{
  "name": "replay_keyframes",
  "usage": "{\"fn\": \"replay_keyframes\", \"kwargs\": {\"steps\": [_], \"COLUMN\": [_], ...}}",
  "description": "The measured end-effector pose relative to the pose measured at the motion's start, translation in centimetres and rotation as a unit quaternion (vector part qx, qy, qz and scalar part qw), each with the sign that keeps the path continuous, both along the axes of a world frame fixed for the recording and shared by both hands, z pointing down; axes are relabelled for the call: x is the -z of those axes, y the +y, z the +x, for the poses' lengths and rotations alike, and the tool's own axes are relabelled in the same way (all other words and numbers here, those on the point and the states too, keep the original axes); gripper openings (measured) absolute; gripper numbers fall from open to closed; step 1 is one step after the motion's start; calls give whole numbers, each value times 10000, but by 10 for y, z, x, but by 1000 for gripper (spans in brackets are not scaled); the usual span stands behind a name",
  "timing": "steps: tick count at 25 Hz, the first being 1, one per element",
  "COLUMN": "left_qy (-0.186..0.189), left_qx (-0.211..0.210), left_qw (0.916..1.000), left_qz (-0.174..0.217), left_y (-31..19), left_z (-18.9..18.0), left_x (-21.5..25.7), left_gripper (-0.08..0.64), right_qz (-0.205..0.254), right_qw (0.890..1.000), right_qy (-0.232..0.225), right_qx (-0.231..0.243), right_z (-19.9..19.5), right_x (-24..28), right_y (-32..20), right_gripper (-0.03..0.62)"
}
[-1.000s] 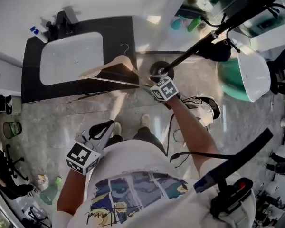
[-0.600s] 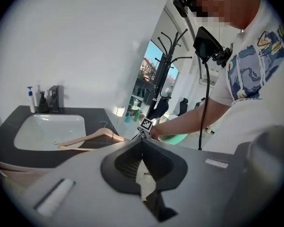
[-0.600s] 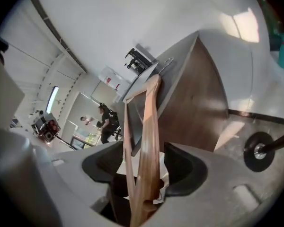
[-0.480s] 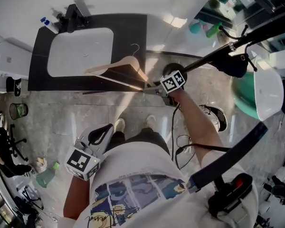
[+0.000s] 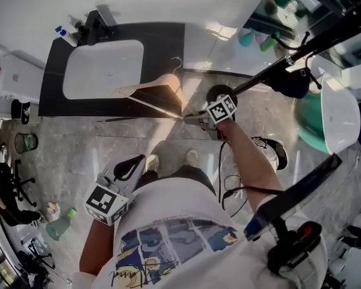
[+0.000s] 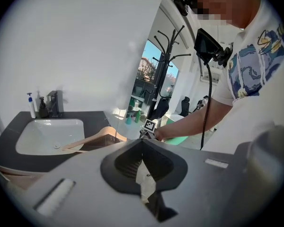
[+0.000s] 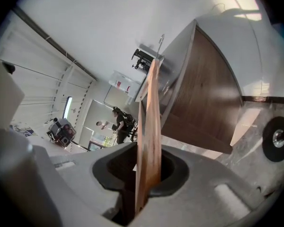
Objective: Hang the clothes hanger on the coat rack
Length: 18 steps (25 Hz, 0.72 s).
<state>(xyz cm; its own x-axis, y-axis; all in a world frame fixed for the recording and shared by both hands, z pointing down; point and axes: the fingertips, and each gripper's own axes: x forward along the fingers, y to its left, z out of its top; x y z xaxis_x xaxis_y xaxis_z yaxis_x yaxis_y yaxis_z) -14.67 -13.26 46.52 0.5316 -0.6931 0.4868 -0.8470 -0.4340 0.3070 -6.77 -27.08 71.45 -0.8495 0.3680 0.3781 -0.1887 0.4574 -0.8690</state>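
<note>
A wooden clothes hanger [image 5: 159,84] with a metal hook [image 5: 177,62] sticks out over the right end of the dark sink counter [image 5: 168,41]. My right gripper [image 5: 188,118] is at its right tip. In the right gripper view the hanger's arm [image 7: 149,141] stands edge-on between the jaws, which are closing onto it [image 7: 143,193]. The black coat rack [image 5: 271,71] leans away to the right of that hand, its round base [image 5: 219,94] on the floor. My left gripper [image 5: 131,166] hangs low near my body, shut [image 6: 142,161] and holding nothing.
A white basin [image 5: 102,68] sits in the counter with a black tap [image 5: 95,23] and bottles behind. A green tub [image 5: 310,128] and a white seat [image 5: 337,116] stand on the right. Cables and shoes lie on the marble floor [image 5: 66,155].
My right gripper has rolled at the hanger's right tip and its jaws have narrowed around the wood. The left gripper has hardly moved.
</note>
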Motion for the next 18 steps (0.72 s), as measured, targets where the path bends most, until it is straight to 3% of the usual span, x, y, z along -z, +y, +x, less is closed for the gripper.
{"fn": "replay_keyframes", "kwargs": {"steps": [2, 11, 18], "left_qy": [28, 271, 569], "left_qx": [-129, -904, -2142], "left_qw": [9998, 9949, 9728], "left_qz": [117, 368, 672], "left_y": [0, -9, -35], "left_z": [3, 30, 86], "left_x": [1, 9, 12], "left_gripper": [3, 3, 3], "right_qz": [138, 1045, 1990], "right_qw": [9998, 9931, 9724], "right_qy": [-11, -16, -15], "right_qx": [-127, -529, -1219], "right_z": [10, 60, 137], "right_x": [9, 66, 162], "right_y": [1, 10, 7], "right_gripper": [38, 34, 32]}}
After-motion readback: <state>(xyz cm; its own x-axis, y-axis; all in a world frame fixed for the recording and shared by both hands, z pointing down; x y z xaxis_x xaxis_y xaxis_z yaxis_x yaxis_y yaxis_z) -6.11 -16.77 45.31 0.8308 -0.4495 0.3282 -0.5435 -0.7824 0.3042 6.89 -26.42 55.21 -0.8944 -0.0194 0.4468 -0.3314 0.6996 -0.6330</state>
